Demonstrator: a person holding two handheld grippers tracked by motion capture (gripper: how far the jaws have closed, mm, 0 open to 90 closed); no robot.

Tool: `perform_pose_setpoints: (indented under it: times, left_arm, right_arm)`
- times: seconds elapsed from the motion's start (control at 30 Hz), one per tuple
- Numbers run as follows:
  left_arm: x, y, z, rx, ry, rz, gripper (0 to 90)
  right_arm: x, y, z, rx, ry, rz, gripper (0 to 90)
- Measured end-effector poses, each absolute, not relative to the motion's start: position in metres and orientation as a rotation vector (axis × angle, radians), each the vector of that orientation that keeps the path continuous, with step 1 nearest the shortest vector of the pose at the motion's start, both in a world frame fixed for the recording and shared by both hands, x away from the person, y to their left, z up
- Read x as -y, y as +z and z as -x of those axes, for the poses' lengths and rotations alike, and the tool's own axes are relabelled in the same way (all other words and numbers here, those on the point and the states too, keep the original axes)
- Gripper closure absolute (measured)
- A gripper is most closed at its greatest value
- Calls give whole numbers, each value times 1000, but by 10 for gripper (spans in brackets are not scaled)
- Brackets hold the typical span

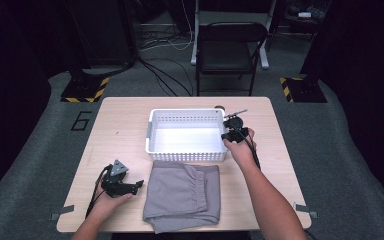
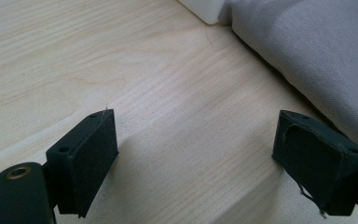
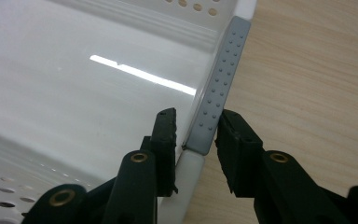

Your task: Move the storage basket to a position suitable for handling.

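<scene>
Seen from above: white perforated basket (image 1: 186, 135) lying near the far middle of the pale wooden surface (image 1: 125, 125), long axis running left to right, open side up. Right hand-held gripper (image 1: 234, 134) set at the basket's right short end. Up close along that gripper (image 3: 196, 135): two black jaws straddling the basket (image 3: 74, 79) rim at its grey dotted handle strip (image 3: 219, 84), one jaw inside the wall, one outside, narrowed almost onto the strip; whether the pads truly press on it, hard to tell. Just in front of the basket, folded grey cloth (image 1: 182, 195), nearly touching its near wall. Left hand-held gripper (image 1: 139, 184) resting low near the front left, pointing right toward the cloth's left edge. Along that gripper (image 2: 193, 149): jaws spread wide over bare wood, holding nothing, grey cloth (image 2: 317, 56) just beside the right-hand jaw. Beyond the surface, a dark folding chair (image 1: 230, 50) on the grey floor.
</scene>
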State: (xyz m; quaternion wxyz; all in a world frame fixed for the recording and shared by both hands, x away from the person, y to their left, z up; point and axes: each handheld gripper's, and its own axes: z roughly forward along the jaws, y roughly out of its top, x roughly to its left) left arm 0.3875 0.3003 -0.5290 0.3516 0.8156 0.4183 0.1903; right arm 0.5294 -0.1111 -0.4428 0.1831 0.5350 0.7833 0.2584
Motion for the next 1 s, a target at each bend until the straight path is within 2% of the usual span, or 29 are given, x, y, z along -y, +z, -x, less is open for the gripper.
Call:
perform_pose_setpoints:
  times: [0.37, 0.5, 0.67, 1.0]
  left_arm:
    - [-300, -529, -387, -1088, 493, -2103, 135]
    - [-300, -529, -387, -1087, 494, -2105, 135]
    - [-300, -529, -387, -1093, 493, -2098, 147]
    - [-299, -529, -389, -1126, 511, -2070, 206]
  right_arm:
    - [108, -444, -526, -2218, 742, -1521, 677]
    - [111, -441, -521, -2212, 773, -1531, 589]
    - [119, -432, -508, -2192, 852, -1507, 538]
    - [126, -410, -478, -2164, 971, -1403, 491]
